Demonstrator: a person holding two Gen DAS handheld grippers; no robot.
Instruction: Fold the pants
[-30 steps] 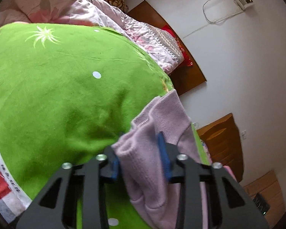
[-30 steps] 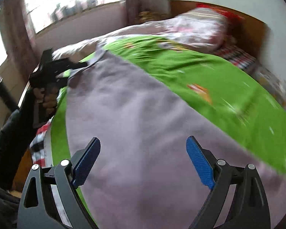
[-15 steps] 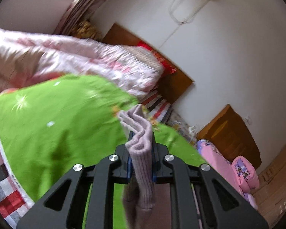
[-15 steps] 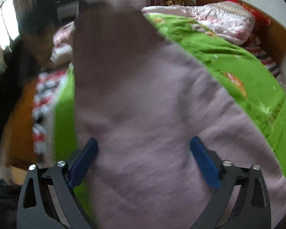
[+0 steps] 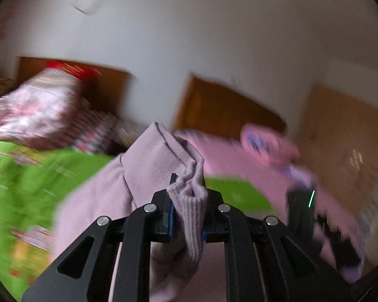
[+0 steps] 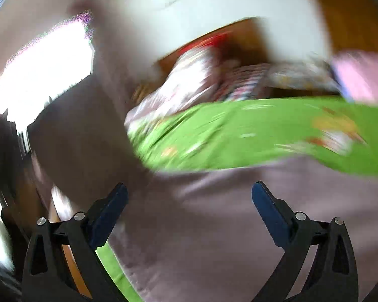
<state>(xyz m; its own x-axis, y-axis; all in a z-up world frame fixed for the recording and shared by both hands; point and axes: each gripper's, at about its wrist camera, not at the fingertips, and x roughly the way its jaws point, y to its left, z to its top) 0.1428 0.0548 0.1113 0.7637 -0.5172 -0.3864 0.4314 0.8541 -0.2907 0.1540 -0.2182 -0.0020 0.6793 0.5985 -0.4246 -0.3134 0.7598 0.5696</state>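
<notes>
A blurred bedroom with one bed under a green cover (image 6: 239, 136). One pair of lilac pants (image 5: 163, 166) lies across it. The left gripper (image 5: 186, 214) pinches their ribbed edge; the right gripper (image 6: 189, 209) has its fingers wide above the cloth, holding nothing.

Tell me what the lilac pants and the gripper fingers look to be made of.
Pants: soft knit, likely cotton or acrylic; ribbed cuff and fine knit rows show, matte.
Left gripper fingers: rigid black plastic or metal, matte, with silver screws and blue pads, probably rubber; blur leaves this open.
</notes>
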